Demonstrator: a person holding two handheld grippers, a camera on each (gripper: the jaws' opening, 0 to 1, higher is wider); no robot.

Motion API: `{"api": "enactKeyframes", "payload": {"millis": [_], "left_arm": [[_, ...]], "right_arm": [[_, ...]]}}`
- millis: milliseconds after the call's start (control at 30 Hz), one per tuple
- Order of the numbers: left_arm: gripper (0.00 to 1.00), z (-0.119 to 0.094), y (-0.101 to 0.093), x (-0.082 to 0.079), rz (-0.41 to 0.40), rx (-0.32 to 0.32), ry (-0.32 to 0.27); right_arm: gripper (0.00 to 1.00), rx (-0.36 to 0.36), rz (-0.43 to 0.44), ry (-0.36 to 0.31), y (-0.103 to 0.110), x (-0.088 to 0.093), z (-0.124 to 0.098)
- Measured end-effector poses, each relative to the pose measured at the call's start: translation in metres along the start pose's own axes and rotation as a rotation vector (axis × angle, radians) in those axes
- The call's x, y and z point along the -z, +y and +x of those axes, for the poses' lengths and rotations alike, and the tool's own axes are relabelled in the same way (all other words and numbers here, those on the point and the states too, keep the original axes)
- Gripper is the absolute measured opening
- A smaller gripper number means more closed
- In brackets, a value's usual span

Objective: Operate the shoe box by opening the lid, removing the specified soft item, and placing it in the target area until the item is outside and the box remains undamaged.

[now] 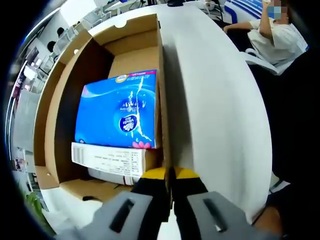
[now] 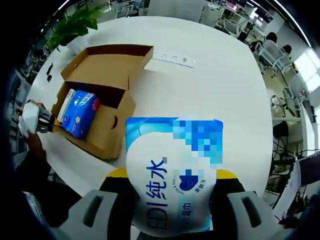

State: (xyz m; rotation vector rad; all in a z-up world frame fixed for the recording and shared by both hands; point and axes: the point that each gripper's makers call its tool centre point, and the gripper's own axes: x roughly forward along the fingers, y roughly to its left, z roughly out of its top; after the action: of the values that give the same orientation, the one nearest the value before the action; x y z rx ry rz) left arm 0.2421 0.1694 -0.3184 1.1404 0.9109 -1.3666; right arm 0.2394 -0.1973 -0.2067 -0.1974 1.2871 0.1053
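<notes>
White table, open shoe box upper left.
Your right gripper clamps the wipes pack; your left gripper pinches the box wall, blue pack inside.

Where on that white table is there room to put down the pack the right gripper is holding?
The table is bare beyond the pack, right of the power strip and box. Inside the box it is crowded: a blue pack remains there, and the left gripper pinches its wall.

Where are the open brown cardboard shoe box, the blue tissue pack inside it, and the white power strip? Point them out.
Open brown cardboard shoe box (image 2: 111,64), right gripper view: lid.
Blue tissue pack (image 1: 120,111), left gripper view: front face.
White power strip (image 2: 173,58), right gripper view: middle.
</notes>
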Motion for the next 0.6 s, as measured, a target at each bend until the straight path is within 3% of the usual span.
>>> {"api": "enactKeyframes", "payload": {"millis": [600], "left_arm": [[0.02,0.001,-0.002,0.001,-0.004,0.001,0.004]], "right_arm": [[0.60,-0.036,-0.092,0.047,-0.018,0.019,0.040]]}}
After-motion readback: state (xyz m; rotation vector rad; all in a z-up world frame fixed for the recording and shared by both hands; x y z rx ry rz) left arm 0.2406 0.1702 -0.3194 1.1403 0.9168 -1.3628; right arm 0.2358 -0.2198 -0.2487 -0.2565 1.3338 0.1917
